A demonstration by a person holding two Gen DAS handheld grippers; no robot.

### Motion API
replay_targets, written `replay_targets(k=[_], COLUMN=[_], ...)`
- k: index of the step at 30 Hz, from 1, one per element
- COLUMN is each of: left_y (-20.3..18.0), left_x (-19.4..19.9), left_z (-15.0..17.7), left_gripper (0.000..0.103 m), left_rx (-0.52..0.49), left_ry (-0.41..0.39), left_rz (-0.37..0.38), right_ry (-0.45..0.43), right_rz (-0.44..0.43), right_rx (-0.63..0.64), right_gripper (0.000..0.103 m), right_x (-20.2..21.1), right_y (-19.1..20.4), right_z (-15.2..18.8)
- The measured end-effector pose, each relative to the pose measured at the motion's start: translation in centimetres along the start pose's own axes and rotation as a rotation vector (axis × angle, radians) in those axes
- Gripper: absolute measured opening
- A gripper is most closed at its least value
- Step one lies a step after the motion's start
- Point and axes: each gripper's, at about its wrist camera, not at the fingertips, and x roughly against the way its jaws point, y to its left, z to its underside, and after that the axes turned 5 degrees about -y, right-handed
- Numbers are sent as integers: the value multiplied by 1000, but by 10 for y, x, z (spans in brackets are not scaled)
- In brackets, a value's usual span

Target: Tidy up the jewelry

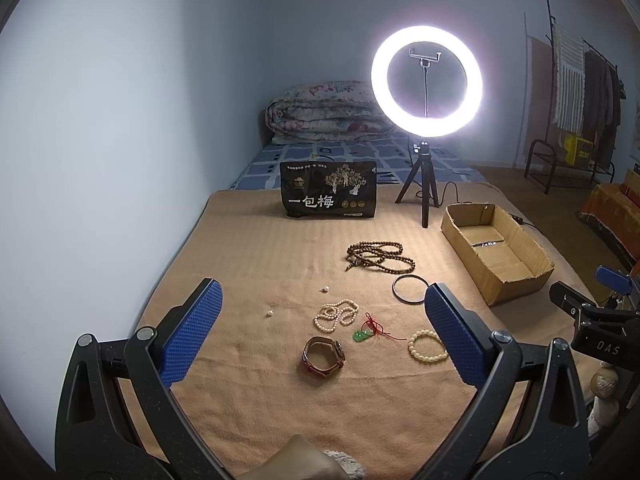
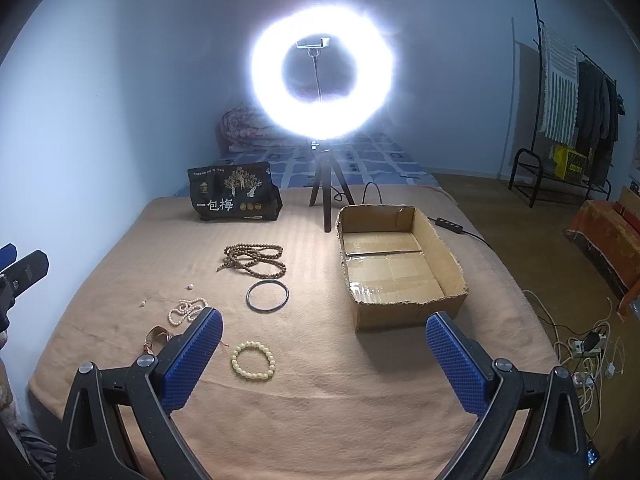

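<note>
tan blanket (image 1: 248, 248) under lit ring light (image 1: 426, 72)

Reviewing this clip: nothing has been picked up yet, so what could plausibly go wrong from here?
1. The two loose pearls are tiny; the wide pads of the open left gripper may miss them.
2. The wooden bead strand lies coiled and could drag the dark bangle beside it.
3. The ring light glares, washing out the right wrist view.

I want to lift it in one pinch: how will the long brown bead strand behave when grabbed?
The brown bead strand lies in loose coiled loops, so it is probably floppy: pinched at one spot, the rest should dangle and uncoil. Its round beads may slip between the open right gripper pads.
</note>
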Motion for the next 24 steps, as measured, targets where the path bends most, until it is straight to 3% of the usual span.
replay_targets(k=[24], left_y=[7], left_x=[-40], left_z=[5], left_gripper=[103], left_rx=[22], left_ry=[97], left_rz=[-13], right_ry=[45], right_rz=[6], right_rx=[28], right_gripper=[103], right_x=[-25], right_y=[11], right_z=[-1])
